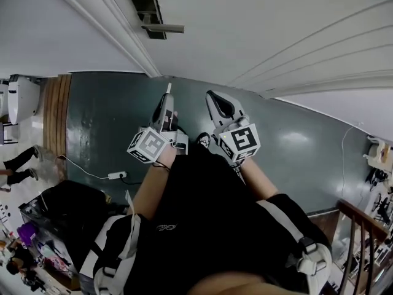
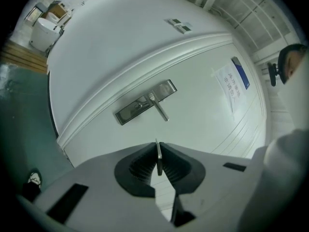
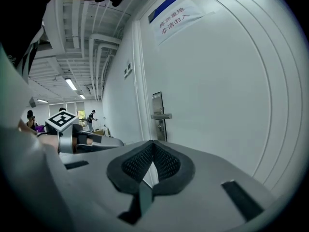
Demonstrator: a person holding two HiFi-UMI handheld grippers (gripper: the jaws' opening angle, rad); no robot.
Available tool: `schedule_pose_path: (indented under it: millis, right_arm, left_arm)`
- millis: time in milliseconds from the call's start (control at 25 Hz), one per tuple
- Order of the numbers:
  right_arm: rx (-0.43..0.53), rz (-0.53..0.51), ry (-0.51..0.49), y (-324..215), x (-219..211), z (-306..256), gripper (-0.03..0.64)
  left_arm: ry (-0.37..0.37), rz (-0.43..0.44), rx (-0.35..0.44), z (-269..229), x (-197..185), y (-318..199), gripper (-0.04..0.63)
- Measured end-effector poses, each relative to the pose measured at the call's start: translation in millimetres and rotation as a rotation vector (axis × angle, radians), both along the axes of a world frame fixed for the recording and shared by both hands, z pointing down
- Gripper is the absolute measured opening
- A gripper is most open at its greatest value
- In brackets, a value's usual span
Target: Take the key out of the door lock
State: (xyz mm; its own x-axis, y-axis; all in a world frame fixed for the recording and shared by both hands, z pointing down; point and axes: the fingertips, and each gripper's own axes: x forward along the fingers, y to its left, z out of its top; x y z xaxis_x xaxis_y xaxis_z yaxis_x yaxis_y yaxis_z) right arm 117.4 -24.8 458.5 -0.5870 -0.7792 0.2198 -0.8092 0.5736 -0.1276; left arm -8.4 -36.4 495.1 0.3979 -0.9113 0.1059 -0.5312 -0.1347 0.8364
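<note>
Left hand-held gripper [image 2: 158, 151]: clenched on a thin flat strip of metal, its ribbed pads pressed against both flat sides.
Key [image 2: 158, 157]: this strip is most likely the key, though its teeth cannot be made out; it stands edge-on between the pads, and in the head view a slim tip pokes out past the jaws.
Key's long axis: it runs along the line the left hand-held gripper points, tip toward the door [image 2: 120, 57].
Lock plate [image 2: 145, 103]: it sits on the door ahead of the left hand-held gripper, well apart from the key, with bare door between them.
Handle [image 2: 160, 108]: a lever that juts out from the plate toward the camera.
Keyhole: too small to pick out on the plate.
Task standing: judged from how things lie, the key is already out of the lock and carried clear of it.
Right hand-held gripper [image 3: 153, 149]: clenched on nothing, pads meeting; it points along the door's face, with the plate far off ahead of it.
Nearer hand: the left, since the key is in its grip; the right is just beside it, not touching the key.
</note>
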Motion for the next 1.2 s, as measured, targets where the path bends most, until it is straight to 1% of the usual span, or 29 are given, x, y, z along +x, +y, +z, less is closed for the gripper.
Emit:
schedule_pose_path:
  millis: [240,320,400,520,680,760,880,1080,1200]
  right_arm:
    - [-0.018,0.008,0.029,20,19,13,0.008]
    - [-0.012,0.017,0.036,24,25,10,0.008]
    - [-0.004,0.022,0.037,26,29,4,0.008]
    - [0.016,0.023,0.037,24,32,-9,0.008]
    - [0.084,0.025,0.051,20,33,-32,0.008]
    - [0.126,0.031,0.058,19,33,-45,0.008]
    - [0.174,0.041,0.054,15,32,-63,0.008]
    - [0.262,0.063,0.038,3,30,-96,0.008]
    - [0.27,0.079,0.033,-1,27,-104,0.008]
  left_arm:
    - [-0.128,0.029,0.027,-1,20,27,0.035]
    - [-0.183,0.045,0.045,-4,26,33,0.035]
    - [-0.254,0.059,0.078,-13,32,37,0.035]
    - [-0.36,0.064,0.15,-34,35,37,0.035]
    - [-0.523,0.048,0.241,-64,34,35,0.035]
    - [-0.582,0.032,0.275,-81,33,36,0.035]
    - [-0.626,0.016,0.327,-106,34,35,0.035]
    - [-0.671,0.014,0.403,-138,33,28,0.035]
    - [-0.678,0.01,0.425,-151,29,25,0.035]
